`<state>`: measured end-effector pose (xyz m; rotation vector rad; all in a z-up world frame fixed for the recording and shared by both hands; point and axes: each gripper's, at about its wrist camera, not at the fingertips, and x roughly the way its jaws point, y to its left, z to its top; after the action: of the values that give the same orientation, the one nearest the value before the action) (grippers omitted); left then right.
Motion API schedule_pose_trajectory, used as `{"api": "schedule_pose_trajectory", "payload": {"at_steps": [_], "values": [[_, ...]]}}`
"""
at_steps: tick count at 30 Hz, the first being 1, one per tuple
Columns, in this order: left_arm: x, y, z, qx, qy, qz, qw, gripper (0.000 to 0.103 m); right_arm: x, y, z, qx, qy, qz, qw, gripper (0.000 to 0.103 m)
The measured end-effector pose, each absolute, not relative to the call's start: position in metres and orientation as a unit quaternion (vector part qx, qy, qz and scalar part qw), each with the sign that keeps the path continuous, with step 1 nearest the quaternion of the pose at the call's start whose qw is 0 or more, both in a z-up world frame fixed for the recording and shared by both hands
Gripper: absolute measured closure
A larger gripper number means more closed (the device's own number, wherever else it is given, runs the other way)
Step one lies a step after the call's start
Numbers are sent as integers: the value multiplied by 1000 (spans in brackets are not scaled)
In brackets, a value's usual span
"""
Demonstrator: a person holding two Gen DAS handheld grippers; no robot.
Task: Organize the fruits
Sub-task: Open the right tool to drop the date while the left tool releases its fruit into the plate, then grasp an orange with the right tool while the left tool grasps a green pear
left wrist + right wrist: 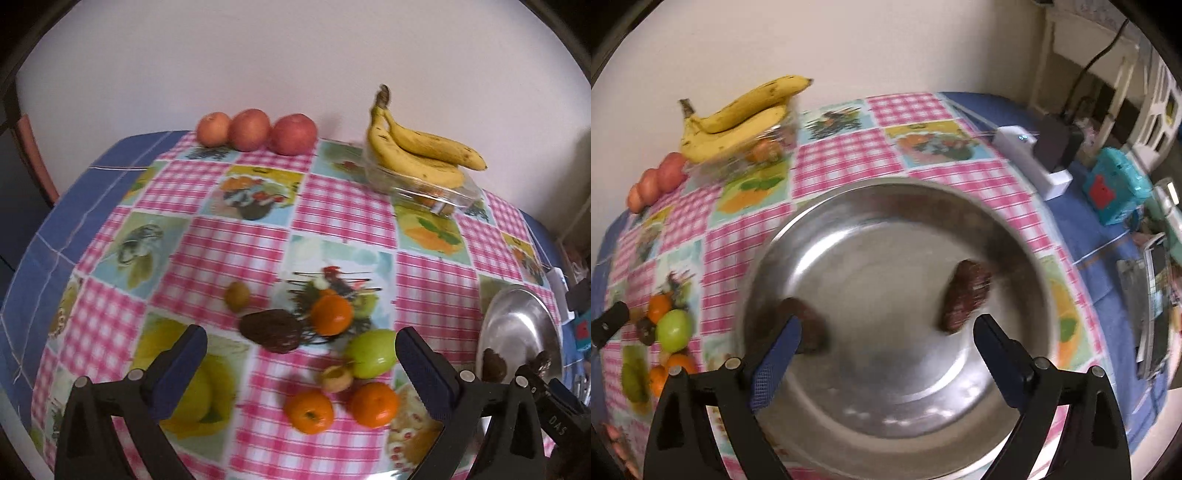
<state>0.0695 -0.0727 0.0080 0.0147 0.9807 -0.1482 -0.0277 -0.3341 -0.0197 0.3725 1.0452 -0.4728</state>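
Note:
My left gripper (301,341) is open above a cluster of loose fruit: a dark brown rough fruit (270,329), a green apple (371,353), three oranges (330,314) (309,411) (374,404), a small kiwi (237,295) and a small tan fruit (336,378). My right gripper (886,334) is open and empty over a steel bowl (849,206) that holds two dark brown fruits (966,295) (809,325). The bowl also shows at the right of the left wrist view (517,317).
Three red apples (256,129) sit at the table's back edge by the wall. Bananas (413,151) lie on a clear plastic box (424,188). A white device (1030,162), a teal gadget (1112,192) and other clutter stand at the right table edge.

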Motion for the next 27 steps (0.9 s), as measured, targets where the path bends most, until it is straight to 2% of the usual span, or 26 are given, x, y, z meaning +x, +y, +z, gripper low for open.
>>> {"api": "schedule_pose_trajectory", "payload": {"at_steps": [6, 11, 16, 27], "values": [[63, -35, 14, -1, 449, -32, 893, 0, -23, -310, -21, 167, 487, -202, 833, 8], [62, 2, 17, -47, 442, -7, 896, 0, -25, -298, -24, 183, 492, -180, 832, 8], [67, 34, 15, -105, 464, -28, 879, 0, -21, -288, -23, 205, 494, -151, 831, 8], [75, 49, 9, -136, 493, -19, 859, 0, 3, -249, -5, 207, 463, -70, 859, 8]]}}
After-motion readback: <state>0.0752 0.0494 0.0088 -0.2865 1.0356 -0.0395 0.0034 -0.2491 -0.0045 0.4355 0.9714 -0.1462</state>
